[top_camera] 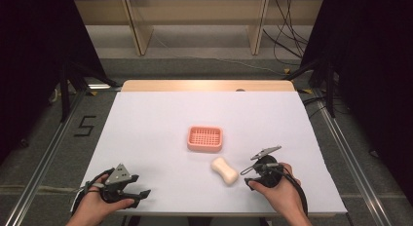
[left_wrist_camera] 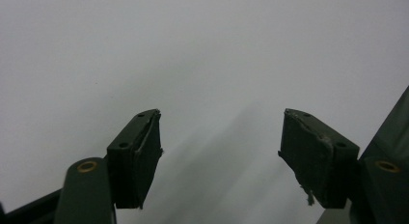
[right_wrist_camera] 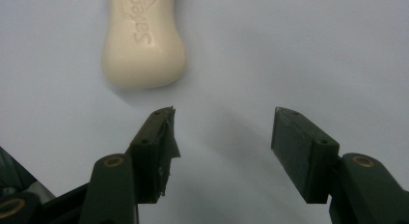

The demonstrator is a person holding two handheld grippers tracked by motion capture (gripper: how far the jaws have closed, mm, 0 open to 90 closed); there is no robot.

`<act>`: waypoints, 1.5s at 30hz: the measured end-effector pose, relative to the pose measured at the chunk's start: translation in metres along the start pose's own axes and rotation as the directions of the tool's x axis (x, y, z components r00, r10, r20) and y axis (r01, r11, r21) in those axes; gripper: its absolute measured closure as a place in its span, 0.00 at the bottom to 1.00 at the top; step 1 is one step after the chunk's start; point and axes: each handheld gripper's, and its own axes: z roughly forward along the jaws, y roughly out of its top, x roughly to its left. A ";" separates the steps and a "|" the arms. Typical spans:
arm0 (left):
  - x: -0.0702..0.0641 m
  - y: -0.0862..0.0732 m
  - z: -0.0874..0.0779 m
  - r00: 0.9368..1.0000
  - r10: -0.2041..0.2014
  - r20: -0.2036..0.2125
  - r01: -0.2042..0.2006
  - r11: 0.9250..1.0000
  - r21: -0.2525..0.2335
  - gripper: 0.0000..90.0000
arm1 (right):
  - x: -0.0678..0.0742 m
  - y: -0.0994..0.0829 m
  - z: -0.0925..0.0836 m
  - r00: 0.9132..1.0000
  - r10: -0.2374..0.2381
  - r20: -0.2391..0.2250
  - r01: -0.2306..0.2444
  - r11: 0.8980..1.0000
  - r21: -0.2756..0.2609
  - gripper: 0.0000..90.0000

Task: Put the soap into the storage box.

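While lying flat on the white table (top_camera: 160,119), cream soap bar (top_camera: 224,171), stamped with raised lettering in the right gripper view (right_wrist_camera: 140,33), seen upside down there and cut by the top edge, so not fully readable. Long axis running diagonally in the high view, from upper left near the dish to lower right toward the person's side. Just beyond it, apart, pink slatted soap dish (top_camera: 205,139), near the table's centre. On the floor at left, black "5" mark (top_camera: 85,125), plainly legible. Right gripper (top_camera: 249,181) held in the right hand (top_camera: 277,192), just beside the soap's near end, not touching; jaws spread wide over bare table in its own view (right_wrist_camera: 222,137), soap ahead and to the left of the gap. Left gripper (top_camera: 141,194) low at the near left corner, well apart from the soap, in the left hand (top_camera: 95,209); jaws likewise spread wide (left_wrist_camera: 219,137), nothing between them but white surface. Dish grid and floor number visible from above; soap lettering visible from the right gripper.
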 end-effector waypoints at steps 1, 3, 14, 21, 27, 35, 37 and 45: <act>0.000 0.000 0.000 1.000 0.000 0.000 0.000 1.000 0.000 0.34 | 0.000 0.000 0.000 1.000 0.000 0.000 0.000 1.000 0.000 0.47; 0.000 0.000 0.001 1.000 0.007 0.001 -0.007 1.000 -0.002 0.34 | 0.001 0.002 0.000 1.000 0.017 -0.009 -0.017 1.000 0.014 0.47; -0.001 0.000 0.000 1.000 -0.002 0.008 0.002 1.000 0.014 0.34 | 0.004 0.026 -0.005 1.000 -0.019 -0.018 0.022 0.989 0.147 0.52; -0.001 -0.001 0.000 1.000 -0.003 0.008 0.003 1.000 0.011 0.34 | 0.008 0.039 -0.003 0.999 -0.045 -0.028 0.049 0.981 0.186 0.51; -0.003 -0.001 0.000 1.000 -0.026 0.013 0.026 1.000 0.013 0.34 | 0.014 0.052 0.000 0.997 -0.060 -0.039 0.066 0.976 0.207 0.50; -0.003 0.000 0.001 0.999 -0.028 0.016 0.028 1.000 0.010 0.34 | 0.023 0.067 0.004 0.997 -0.063 -0.038 0.070 0.968 0.241 0.49; -0.002 0.000 0.001 1.000 -0.007 0.013 0.007 1.000 0.006 0.34 | 0.024 0.069 0.007 0.996 -0.078 -0.045 0.087 0.968 0.237 0.48; -0.003 0.000 0.001 0.999 -0.033 0.016 0.033 0.999 0.007 0.34 | 0.030 0.082 0.017 0.993 -0.100 -0.057 0.111 0.961 0.254 0.47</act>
